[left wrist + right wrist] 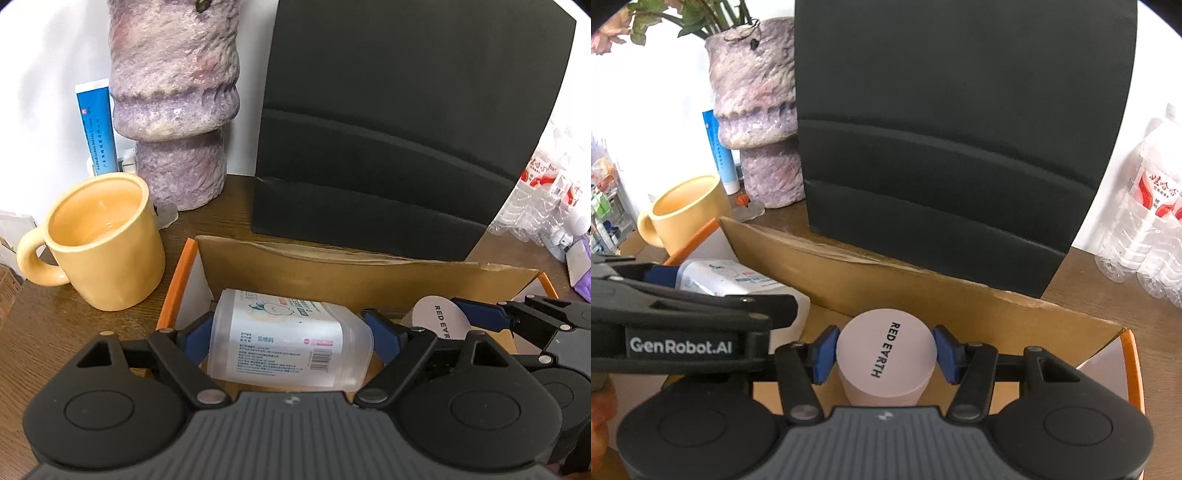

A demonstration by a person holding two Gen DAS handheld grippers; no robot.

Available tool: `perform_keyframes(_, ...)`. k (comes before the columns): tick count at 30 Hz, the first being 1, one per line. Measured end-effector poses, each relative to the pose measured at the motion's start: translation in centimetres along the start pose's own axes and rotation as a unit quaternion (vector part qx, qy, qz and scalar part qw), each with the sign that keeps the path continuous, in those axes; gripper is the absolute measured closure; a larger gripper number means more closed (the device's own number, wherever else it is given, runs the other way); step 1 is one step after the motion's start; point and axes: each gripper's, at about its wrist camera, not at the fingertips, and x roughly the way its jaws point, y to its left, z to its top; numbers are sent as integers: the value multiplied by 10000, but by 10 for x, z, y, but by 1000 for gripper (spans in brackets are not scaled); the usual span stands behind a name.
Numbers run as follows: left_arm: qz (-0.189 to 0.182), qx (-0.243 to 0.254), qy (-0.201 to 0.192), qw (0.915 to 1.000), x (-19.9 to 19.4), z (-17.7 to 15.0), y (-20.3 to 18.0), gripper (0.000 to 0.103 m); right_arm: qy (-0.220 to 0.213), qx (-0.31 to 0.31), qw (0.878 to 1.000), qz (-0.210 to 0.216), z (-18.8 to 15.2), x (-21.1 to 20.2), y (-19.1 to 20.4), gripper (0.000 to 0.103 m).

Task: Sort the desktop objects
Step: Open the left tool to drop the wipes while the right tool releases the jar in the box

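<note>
Left gripper [286,334] clamped across translucent wipes tub [288,339], lying on side inside cardboard box [332,266]. Right gripper [884,350] pads flank pink jar [886,354] (lid reads RED EARTH), apparently pinching it; jar upright, box right half.

Advice: lower until bottoms seat, then release one at a time; grippers crowd each other.

Tub: frosted, label up. Jar: matte, round. Yellow mug [99,240] at 10 o'clock on surface [66,332].

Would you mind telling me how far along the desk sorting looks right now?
Midway. Both grippers are inside the cardboard box: the left gripper around the translucent labelled container, the right gripper around the pink RED EARTH jar. Still out on the desk: the yellow mug and blue tube.
</note>
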Motion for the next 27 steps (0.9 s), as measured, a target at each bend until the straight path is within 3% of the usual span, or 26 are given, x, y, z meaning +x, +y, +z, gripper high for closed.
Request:
perform_keyframes(10, 20, 18, 28, 10000, -1, 0, 0, 16, 88, -214, 9997, -125, 2, -3, 6, 47)
perform_keyframes(12, 33, -3, 21, 10000, -2, 0, 0, 16, 75, -291, 9994, -146, 2, -6, 7, 36)
perform_keyframes(16, 15, -3, 25, 10000, -3, 0, 0, 16, 23, -420, 9990, -151, 1, -13, 11, 32)
perform_keyframes(18, 3, 6, 3, 10000, -6, 0, 0, 16, -13, -478, 9987, -162, 1, -17, 13, 25)
perform_keyframes(27, 42, 94, -376, 9992, -38, -3, -1, 0, -128, -437, 9989, -117, -3, -45, 10, 14)
